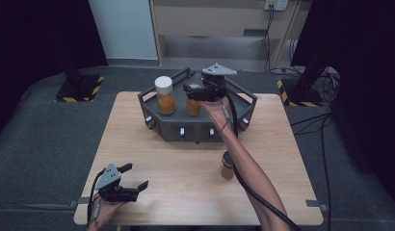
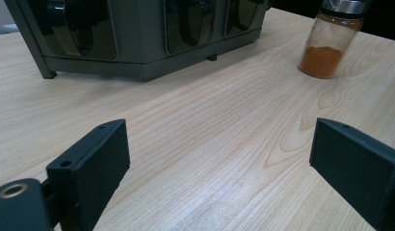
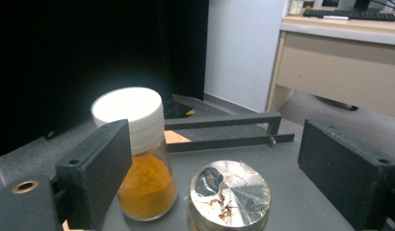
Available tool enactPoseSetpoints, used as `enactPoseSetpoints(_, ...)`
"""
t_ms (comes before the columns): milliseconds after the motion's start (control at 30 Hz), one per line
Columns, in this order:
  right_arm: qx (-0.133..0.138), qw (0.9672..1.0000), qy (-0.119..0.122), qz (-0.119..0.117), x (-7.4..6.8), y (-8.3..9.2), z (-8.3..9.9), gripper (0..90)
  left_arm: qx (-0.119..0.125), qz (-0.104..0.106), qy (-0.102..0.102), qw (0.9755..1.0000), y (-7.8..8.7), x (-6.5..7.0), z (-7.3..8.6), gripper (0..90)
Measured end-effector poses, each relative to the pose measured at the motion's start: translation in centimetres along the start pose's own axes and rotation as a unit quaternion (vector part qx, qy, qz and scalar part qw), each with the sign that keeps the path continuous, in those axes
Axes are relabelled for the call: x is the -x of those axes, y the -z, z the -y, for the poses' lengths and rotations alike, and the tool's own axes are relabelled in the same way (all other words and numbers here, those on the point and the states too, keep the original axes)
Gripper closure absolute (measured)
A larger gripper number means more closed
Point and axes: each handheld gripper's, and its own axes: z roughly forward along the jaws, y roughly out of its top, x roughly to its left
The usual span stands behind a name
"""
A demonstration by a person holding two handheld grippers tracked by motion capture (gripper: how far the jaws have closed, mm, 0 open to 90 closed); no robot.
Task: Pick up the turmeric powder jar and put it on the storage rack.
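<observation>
My left hand-held gripper [image 1: 134, 185] rests low near my edge of the table [image 1: 152, 149], jaws spread wide with nothing between them, parked out of the way while the other hand works. Ahead of it and to its right stands a metal-capped spice jar [image 2: 330, 41] on the bare wood, probably next in line for the rack. Further along, the dark rack [image 1: 198, 129] sits across the table's far side. In it, just left of my right hand-held gripper [image 1: 191, 91], stands the white-lidded jar [image 3: 138, 159] of orange powder. Directly below that gripper is the silver-capped jar [image 3: 229, 195], upright on the rack's floor. The jaws stand wide, one on each side above its cap, pressing on nothing: I judge it set down and released.
</observation>
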Motion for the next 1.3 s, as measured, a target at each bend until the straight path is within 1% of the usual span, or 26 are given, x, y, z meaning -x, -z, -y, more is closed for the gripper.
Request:
enactPoseSetpoints(333,0.011,0.9997,0.017,-0.014,0.3,3.1,-1.3,11.6,-0.001,-0.001,0.0,1.0,0.0,0.0,0.0,5.9)
enactPoseSetpoints(600,0.017,0.9989,0.032,-0.03,0.6,5.7,-1.0,11.8,-0.001,-0.003,-0.001,1.0,-0.1,0.1,0.0,5.9)
enactPoseSetpoints(700,0.021,0.9987,0.033,-0.033,0.6,6.8,-0.8,11.8,-0.001,-0.002,-0.001,1.0,0.0,0.1,0.0,6.0)
enactPoseSetpoints(767,0.018,0.9985,0.036,-0.037,0.7,7.5,-0.8,11.7,-0.001,-0.003,-0.001,1.0,0.0,0.1,0.0,6.0)
enactPoseSetpoints(833,0.023,0.9982,0.042,-0.036,0.7,8.3,-0.6,11.7,-0.001,-0.002,0.0,1.0,0.0,0.1,-0.1,6.0)
enactPoseSetpoints(933,0.022,0.9981,0.039,-0.042,0.9,9.4,-0.3,11.6,-0.001,-0.002,0.0,1.0,0.0,0.1,0.0,6.0)
enactPoseSetpoints(1167,0.021,0.9977,0.047,-0.043,1.0,11.9,1.2,11.6,-0.001,-0.002,0.002,1.0,0.0,0.0,0.0,6.0)
enactPoseSetpoints(1200,0.021,0.9977,0.047,-0.043,1.0,12.3,1.4,11.6,-0.002,-0.002,0.003,1.0,0.0,0.0,0.0,6.0)
enactPoseSetpoints(1300,0.023,0.9978,0.036,-0.05,1.5,13.3,2.2,11.6,-0.001,-0.003,0.004,1.0,0.0,0.0,0.0,6.0)
